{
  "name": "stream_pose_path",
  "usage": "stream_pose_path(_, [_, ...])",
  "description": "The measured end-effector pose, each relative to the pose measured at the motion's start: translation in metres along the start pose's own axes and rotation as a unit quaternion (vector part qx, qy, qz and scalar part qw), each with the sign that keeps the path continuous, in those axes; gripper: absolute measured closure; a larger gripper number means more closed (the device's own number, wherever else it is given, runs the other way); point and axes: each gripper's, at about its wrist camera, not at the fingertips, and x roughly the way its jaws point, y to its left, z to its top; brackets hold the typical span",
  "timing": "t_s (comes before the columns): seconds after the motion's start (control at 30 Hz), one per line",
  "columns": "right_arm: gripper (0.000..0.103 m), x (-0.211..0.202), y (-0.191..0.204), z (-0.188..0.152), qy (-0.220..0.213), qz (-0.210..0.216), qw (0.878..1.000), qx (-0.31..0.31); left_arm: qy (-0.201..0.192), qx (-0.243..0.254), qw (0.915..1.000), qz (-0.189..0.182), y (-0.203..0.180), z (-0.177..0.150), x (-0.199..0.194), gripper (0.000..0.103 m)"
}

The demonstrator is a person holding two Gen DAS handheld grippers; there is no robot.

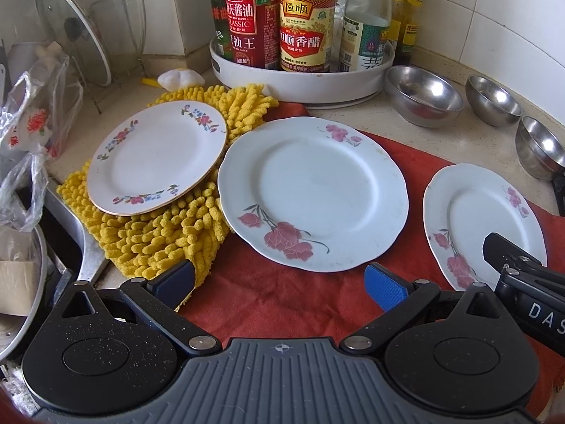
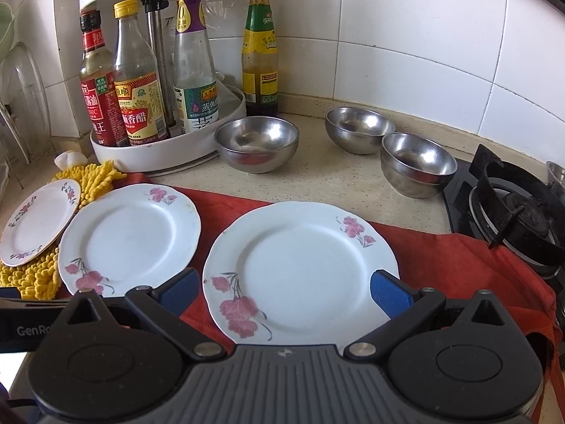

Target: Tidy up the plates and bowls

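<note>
A white round tray [image 2: 226,125] at the back of the desk [image 2: 346,183] holds tall sauce bottles [image 2: 136,81]; one more green-labelled bottle [image 2: 259,56] stands just beside it on the desk itself. Three steel bowls [image 2: 257,143] sit near the tray, shiny, rounded and empty, the two on the right touching or nearly so.

Three china plates lie flat and empty. The small gold-rimmed plate [image 1: 157,157] rests on a shaggy yellow mat [image 1: 159,236]. The middle plate [image 1: 312,192], scalloped and printed with pink flowers, lies on a red cloth [image 1: 282,304] with its edge over the mat. The right plate [image 2: 300,272], of the same pattern, lies on the cloth too.

The left tool [image 1: 280,282] hangs over the cloth, blue ribbed pads wide apart, holding nothing. The right tool [image 2: 286,293] is likewise spread, one pad either side of the right plate's near rim; whether they touch it is unclear.

A gas burner [image 2: 519,212] is cut off at the right. Glass lids [image 1: 76,37] and plastic bags [image 1: 33,106] crowd the left edge.
</note>
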Motion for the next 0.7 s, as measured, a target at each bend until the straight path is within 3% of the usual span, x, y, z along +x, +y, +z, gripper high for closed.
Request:
stream_pose_path(0.43, [0.001, 0.028, -0.005, 0.017, 0.012, 0.025, 0.999, -0.019, 0.012, -0.005, 0.9998, 0.018, -0.004, 0.012, 0.018, 0.000])
stream_pose_path(0.6, [0.002, 0.046, -0.022, 0.029, 0.013, 0.029, 0.999, -0.042, 0.018, 0.018, 0.9994, 0.023, -0.005, 0.011, 0.028, 0.000])
stream_pose_path(0.7, [0.002, 0.059, -0.039, 0.034, 0.021, 0.022, 0.998, -0.046, 0.017, 0.027, 0.9995, -0.003, -0.012, 0.008, 0.028, 0.001])
